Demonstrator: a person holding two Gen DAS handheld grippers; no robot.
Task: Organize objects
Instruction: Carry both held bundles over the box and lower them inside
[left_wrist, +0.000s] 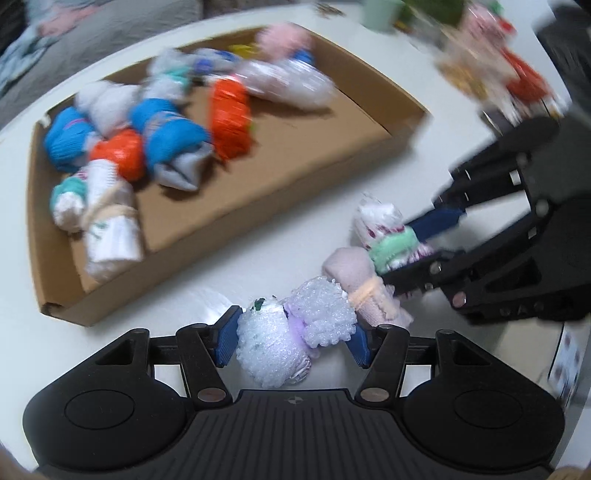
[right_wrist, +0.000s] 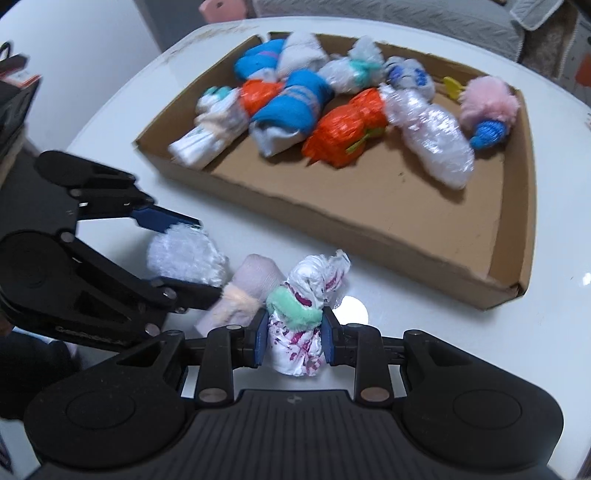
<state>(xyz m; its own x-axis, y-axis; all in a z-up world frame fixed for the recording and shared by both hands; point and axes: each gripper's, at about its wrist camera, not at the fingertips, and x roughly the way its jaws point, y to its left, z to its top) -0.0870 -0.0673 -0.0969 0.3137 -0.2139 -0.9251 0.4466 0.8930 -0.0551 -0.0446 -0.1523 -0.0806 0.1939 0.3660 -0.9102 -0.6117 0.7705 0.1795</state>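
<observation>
My left gripper pinches a fluffy white bubbly sock bundle at bottom centre of the left view. Right of it, a pale pink rolled sock lies on the white table. My right gripper pinches a white sock bundle with magenta specks and a green band. Shallow brown cardboard tray, upper frame, holds more bundles.
</observation>
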